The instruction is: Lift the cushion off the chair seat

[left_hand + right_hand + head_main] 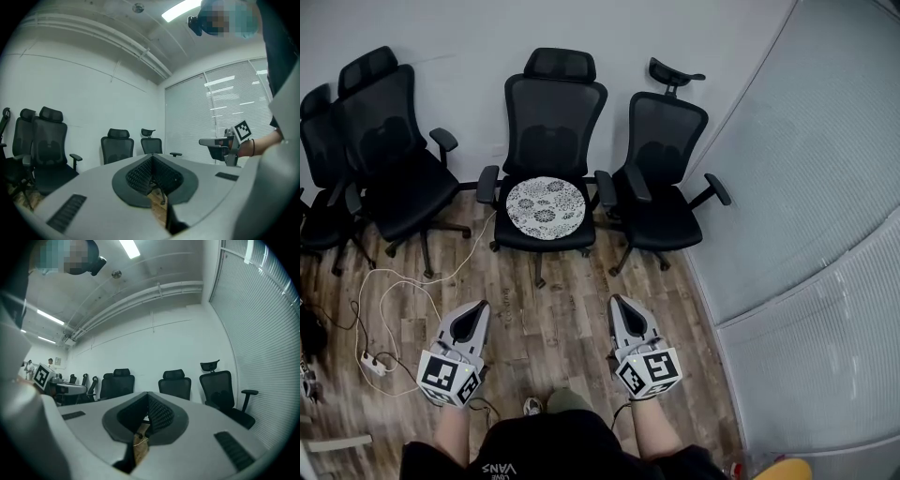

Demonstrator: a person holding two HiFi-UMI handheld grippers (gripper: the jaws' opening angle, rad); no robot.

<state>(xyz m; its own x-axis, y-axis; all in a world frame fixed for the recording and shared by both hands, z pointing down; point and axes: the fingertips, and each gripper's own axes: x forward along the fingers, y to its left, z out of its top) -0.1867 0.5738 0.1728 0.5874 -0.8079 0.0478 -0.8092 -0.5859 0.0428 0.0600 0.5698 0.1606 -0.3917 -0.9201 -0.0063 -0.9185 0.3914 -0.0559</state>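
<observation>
A round white cushion (546,210) with a dark floral print lies flat on the seat of the middle black mesh chair (553,122) against the far wall. Both grippers are held level over the wood floor, well short of the chair. My left gripper (476,307) is shut with nothing in it, and my right gripper (619,302) is likewise shut and empty. In the left gripper view the closed jaws (152,161) hide the seat, and only the chair's back (117,146) shows. The right gripper view shows shut jaws (149,399) below the chair backs (175,383).
Two black chairs (394,150) stand at the left and one (666,169) at the right of the cushion's chair. A white cable with a power strip (373,362) lies on the floor at the left. A wall of blinds (806,187) closes the right side.
</observation>
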